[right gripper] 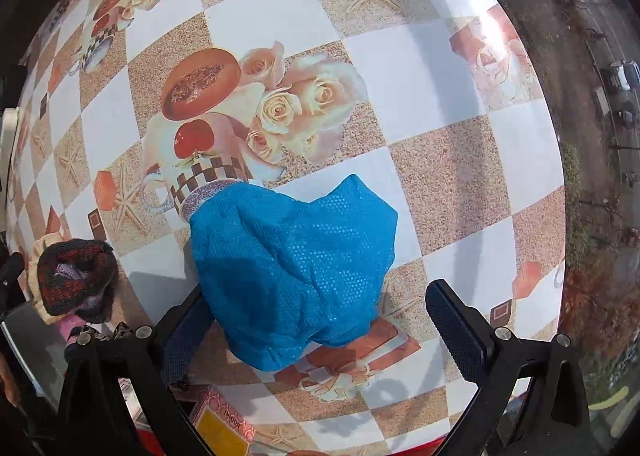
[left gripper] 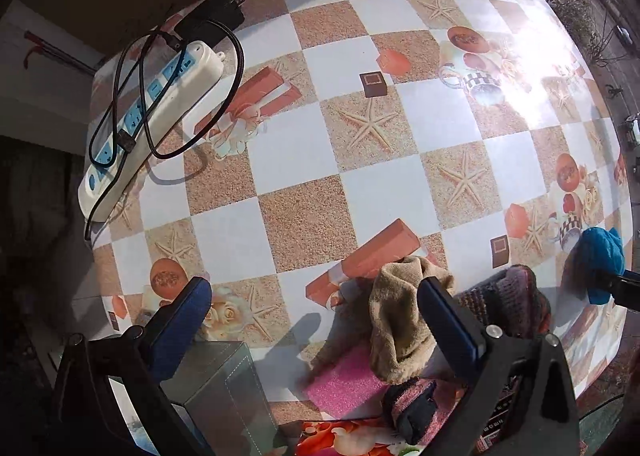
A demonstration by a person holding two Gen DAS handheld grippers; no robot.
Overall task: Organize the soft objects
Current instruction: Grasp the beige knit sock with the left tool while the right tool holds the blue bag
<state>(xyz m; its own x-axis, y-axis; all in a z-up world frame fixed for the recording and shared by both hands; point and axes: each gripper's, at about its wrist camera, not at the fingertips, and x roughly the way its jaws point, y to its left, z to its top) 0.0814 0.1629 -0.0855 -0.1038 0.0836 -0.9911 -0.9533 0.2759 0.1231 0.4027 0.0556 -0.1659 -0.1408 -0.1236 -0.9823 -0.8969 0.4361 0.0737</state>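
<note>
The table (left gripper: 380, 184), covered in a checkered starfish-print cloth, fills both views. At ten o'clock in the left wrist view lies a white power strip (left gripper: 152, 124) with a black cable (left gripper: 236, 68) looped over it. In the right wrist view a blue cloth (right gripper: 296, 268) lies bunched at the centre, between the spread-apart fingers of the right gripper (right gripper: 320, 336), against the left finger. The left gripper (left gripper: 320, 324) also stands apart, a tan cloth (left gripper: 400, 320) draped just beside its right finger at five o'clock. A dark knitted item (left gripper: 516, 300) sits at four o'clock, touching the tan cloth.
</note>
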